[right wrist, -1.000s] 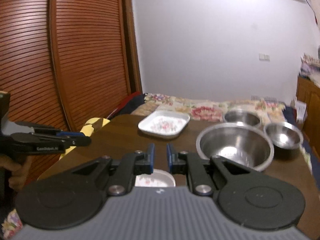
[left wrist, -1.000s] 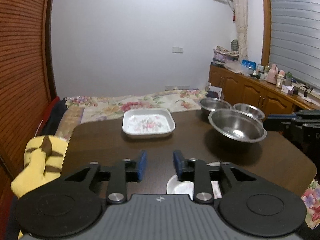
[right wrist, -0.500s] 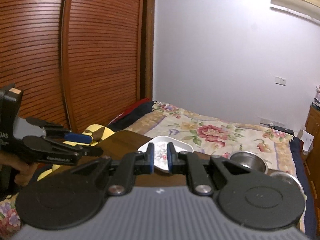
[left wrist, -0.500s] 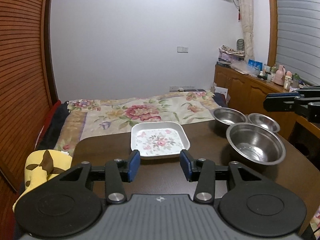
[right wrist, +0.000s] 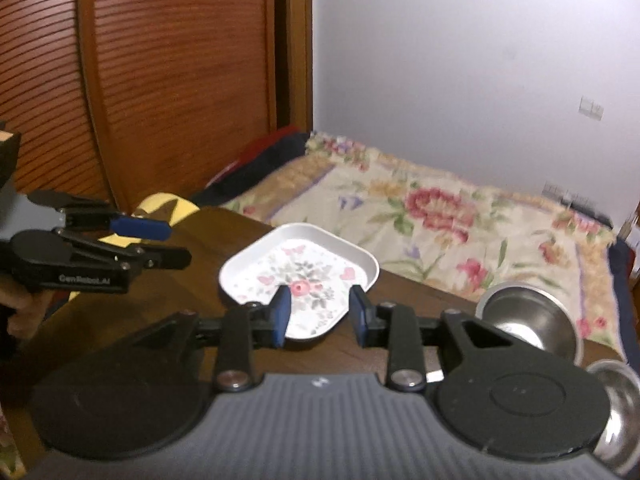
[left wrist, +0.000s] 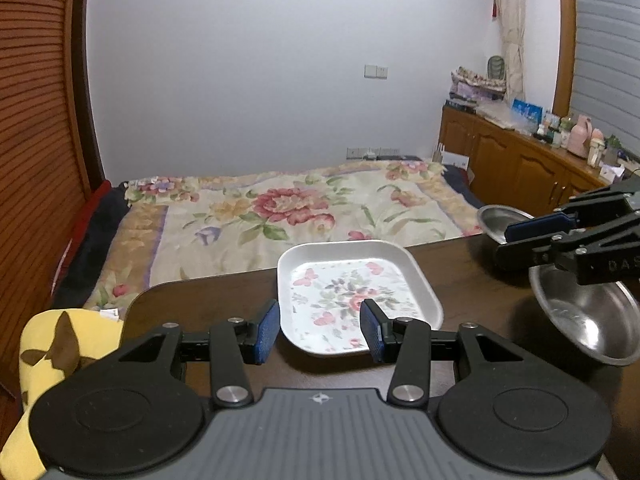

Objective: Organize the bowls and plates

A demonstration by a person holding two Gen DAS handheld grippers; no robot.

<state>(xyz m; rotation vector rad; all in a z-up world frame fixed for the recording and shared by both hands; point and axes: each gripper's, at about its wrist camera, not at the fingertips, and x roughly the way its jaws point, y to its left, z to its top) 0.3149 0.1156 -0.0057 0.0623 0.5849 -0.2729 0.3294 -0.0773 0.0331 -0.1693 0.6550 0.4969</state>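
Since a second ago both grippers have been brought up to the floral plate (left wrist: 352, 292), now low centre in each view on the table (left wrist: 460, 264). The left gripper (left wrist: 318, 330) is held parted and empty; the right gripper (right wrist: 320, 316), jaws just opened, is empty too, probably so the rim can be taken.

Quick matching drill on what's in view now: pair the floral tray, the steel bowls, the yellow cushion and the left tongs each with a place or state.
Things:
1. white rectangular floral tray
2. shiny round steel bowls
3. yellow cushion with brown patches
4. left tongs

Descriptions:
A. beyond the table's left edge
B. open, nothing between them
C. near the table's far edge, middle
D. on the table's right side

Pairs: 1-C, 2-D, 3-A, 4-B
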